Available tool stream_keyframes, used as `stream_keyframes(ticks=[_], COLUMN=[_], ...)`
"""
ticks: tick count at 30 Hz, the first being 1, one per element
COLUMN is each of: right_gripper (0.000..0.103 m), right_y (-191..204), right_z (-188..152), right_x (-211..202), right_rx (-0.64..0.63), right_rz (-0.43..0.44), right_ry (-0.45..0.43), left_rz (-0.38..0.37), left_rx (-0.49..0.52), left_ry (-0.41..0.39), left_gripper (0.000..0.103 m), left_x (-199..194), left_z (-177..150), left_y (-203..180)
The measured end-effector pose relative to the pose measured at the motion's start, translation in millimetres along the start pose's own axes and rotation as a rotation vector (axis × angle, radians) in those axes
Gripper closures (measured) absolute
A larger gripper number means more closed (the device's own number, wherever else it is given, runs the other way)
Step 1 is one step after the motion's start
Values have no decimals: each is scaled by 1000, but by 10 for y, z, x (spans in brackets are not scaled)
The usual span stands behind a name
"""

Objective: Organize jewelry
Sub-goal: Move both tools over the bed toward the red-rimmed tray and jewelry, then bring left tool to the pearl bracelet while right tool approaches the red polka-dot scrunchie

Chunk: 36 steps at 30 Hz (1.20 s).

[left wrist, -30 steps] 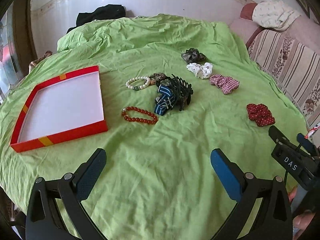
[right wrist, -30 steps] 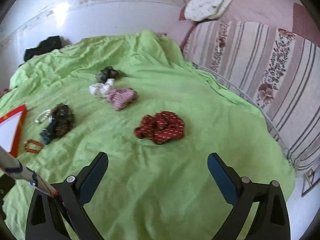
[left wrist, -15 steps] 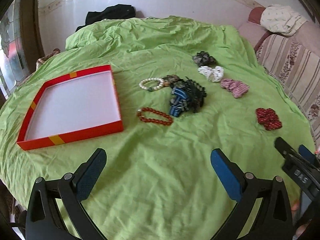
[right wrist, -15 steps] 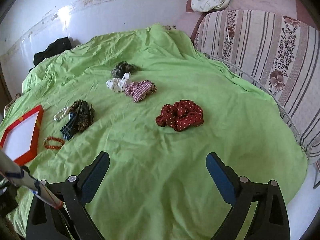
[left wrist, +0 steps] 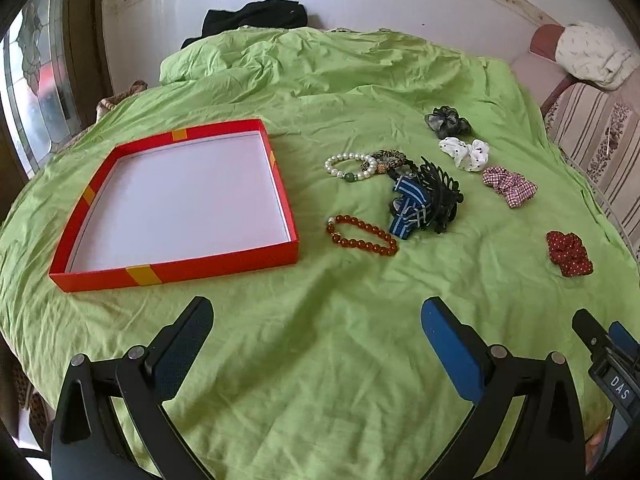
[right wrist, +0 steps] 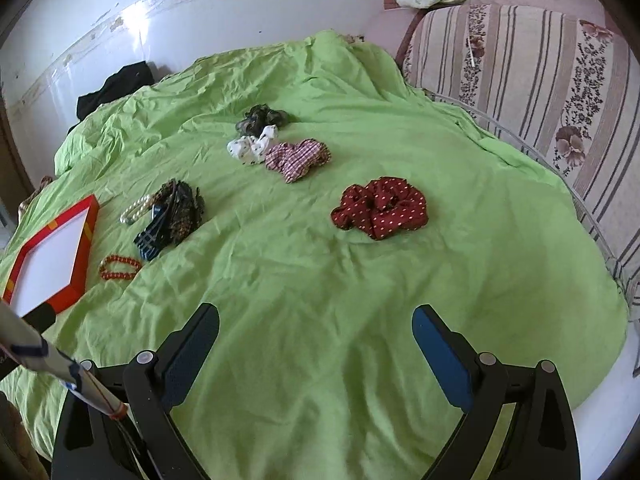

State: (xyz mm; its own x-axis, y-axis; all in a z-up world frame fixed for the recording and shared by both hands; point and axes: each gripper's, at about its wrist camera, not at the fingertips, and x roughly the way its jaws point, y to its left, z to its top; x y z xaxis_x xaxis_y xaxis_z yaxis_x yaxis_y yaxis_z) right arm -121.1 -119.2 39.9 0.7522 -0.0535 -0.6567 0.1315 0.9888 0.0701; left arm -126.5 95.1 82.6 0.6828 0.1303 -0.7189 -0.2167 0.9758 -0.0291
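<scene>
An empty red box (left wrist: pixel 178 268) with a white floor lies on the green sheet at the left; it also shows in the right wrist view (right wrist: pixel 82 250). Right of it lie an amber bead bracelet (left wrist: pixel 362 236), a pearl bracelet (left wrist: pixel 350 166), a blue striped bow (left wrist: pixel 410 206) and a black claw clip (left wrist: pixel 440 192). Further right lie grey (left wrist: pixel 448 120), white dotted (left wrist: pixel 466 154), checked (left wrist: pixel 510 186) and red dotted (right wrist: pixel 380 206) scrunchies. My left gripper (left wrist: pixel 316 324) is open and empty above the near sheet. My right gripper (right wrist: pixel 316 330) is open and empty, short of the red scrunchie.
The green sheet (left wrist: pixel 320 360) covers a round bed. A striped floral sofa (right wrist: pixel 540 80) runs along the right. Black cloth (left wrist: pixel 256 18) lies at the far edge by the white wall. A window (left wrist: pixel 36 92) is at the left.
Both grippers have pulled back and turned a little, so the box and the items sit more to the right and further off in view. Nothing on the sheet has moved.
</scene>
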Motion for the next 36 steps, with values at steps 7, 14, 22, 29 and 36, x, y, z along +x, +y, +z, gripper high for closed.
stream_keyframes(ticks=[7, 14, 22, 29, 36], right_gripper=[4, 4, 4, 4, 4], right_y=[42, 29, 108, 55, 54], right_z=[-55, -74, -123, -134, -130], right_x=[34, 74, 134, 146, 182], right_rx=[-27, -24, -56, -51, -55], right_rz=[-6, 0, 8, -9, -18], right_ry=[11, 22, 39, 42, 54], left_rz=[25, 69, 17, 24, 85], left_rx=[95, 92, 97, 144, 98], left_ry=[-21, -33, 44, 203, 221], left_gripper=[0, 5, 14, 73, 72], left_x=[-11, 89, 485, 1053, 928], left_z=[68, 368, 495, 530, 424], left_y=[-40, 320, 324, 227, 416])
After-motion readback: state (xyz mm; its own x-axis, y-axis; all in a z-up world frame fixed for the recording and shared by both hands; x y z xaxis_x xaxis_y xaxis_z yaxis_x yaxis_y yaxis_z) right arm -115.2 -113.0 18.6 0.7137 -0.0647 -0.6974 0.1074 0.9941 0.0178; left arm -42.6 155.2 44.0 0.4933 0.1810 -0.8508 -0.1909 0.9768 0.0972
